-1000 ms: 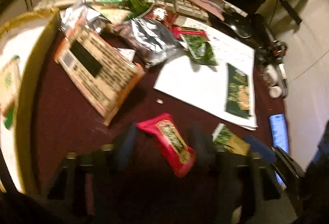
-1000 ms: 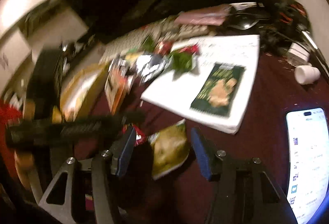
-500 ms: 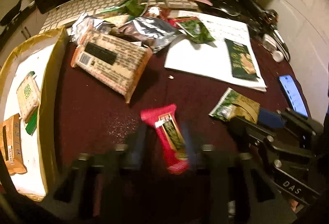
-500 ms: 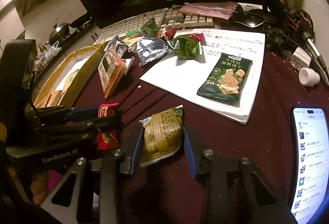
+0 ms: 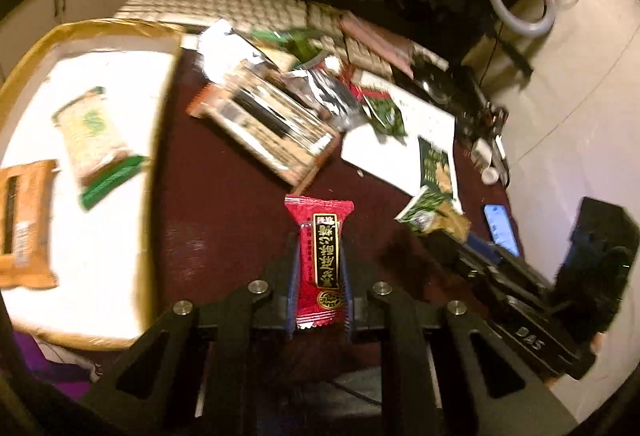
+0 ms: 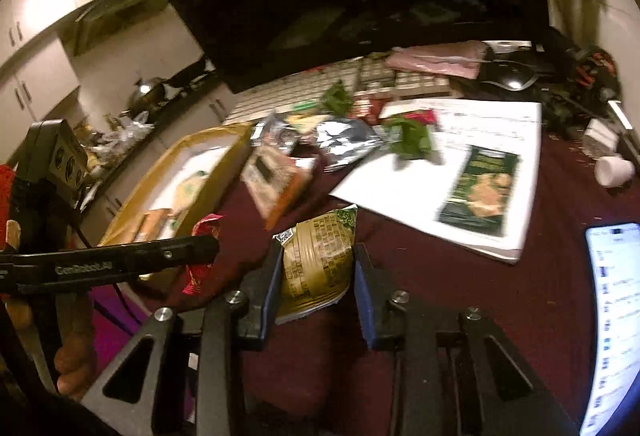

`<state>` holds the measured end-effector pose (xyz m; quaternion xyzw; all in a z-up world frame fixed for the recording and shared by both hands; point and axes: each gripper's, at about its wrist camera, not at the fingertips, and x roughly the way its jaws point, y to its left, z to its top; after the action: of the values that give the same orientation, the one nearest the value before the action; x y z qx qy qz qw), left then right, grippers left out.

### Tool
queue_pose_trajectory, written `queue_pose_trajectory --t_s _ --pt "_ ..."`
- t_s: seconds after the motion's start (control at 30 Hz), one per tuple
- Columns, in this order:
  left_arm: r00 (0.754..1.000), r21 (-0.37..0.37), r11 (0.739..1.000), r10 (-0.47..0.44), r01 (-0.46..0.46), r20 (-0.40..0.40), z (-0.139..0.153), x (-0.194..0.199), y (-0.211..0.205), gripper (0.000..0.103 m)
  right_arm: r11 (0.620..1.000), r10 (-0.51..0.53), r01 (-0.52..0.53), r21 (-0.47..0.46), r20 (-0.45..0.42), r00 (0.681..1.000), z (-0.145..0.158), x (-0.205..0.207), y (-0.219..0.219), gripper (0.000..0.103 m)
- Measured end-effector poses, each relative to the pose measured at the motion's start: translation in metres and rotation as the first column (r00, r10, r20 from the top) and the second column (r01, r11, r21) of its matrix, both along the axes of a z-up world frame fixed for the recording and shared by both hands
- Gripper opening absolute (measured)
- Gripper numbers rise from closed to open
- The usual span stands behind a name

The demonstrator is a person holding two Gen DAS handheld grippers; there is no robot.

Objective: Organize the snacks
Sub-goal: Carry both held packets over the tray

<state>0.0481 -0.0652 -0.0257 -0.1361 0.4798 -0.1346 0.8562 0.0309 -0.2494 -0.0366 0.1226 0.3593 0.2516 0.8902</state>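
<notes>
Clamping a red snack packet lengthwise, the left gripper has its fingers pressed on both long edges — the gold-rimmed tray lies at nine o'clock. The right gripper has just been closing; its blue pads squeeze a tan-and-green packet, the white notepad at one o'clock.

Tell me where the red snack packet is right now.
The red snack packet is clamped in the left gripper, right of the cardboard tray.
</notes>
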Motion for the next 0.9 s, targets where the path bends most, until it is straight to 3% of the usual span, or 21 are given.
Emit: queue_pose_trajectory --t_s 0.1,0.2,0.3,0.47,0.67,0.83,0.9 --pt "0.998 0.003 0.999 0.053 -0.053 0.023 0.011 -0.010 0.023 0.019 0.999 0.049 -0.049 0.011 0.004 0.999 0.004 0.005 0.020 0.033" --pt "0.990 0.051 0.990 0.132 -0.135 0.054 0.020 -0.013 0.047 0.019 0.993 0.111 -0.112 0.028 0.016 0.994 0.009 0.011 0.040 0.033" --pt "0.971 0.135 0.964 0.218 -0.230 0.098 0.029 -0.012 0.068 0.019 0.984 0.170 -0.170 0.043 0.019 0.985 0.014 0.022 0.066 0.033" --pt "0.934 0.254 0.900 0.328 -0.354 0.140 0.031 -0.006 0.099 0.019 0.965 0.259 -0.259 0.033 0.007 0.966 0.021 0.043 0.122 0.033" --pt "0.913 0.296 0.864 0.372 -0.407 0.170 0.032 -0.001 0.123 0.019 0.949 0.315 -0.314 0.026 -0.020 0.949 0.026 0.071 0.169 0.033" --pt "0.910 0.313 0.855 0.378 -0.414 0.171 0.026 0.013 0.135 0.019 0.946 0.323 -0.323 0.001 -0.025 0.946 0.026 0.090 0.201 0.033" --pt "0.917 0.309 0.864 0.370 -0.398 0.148 0.019 0.026 0.141 0.019 0.947 0.320 -0.320 -0.002 -0.036 0.947 0.024 0.099 0.208 0.033"
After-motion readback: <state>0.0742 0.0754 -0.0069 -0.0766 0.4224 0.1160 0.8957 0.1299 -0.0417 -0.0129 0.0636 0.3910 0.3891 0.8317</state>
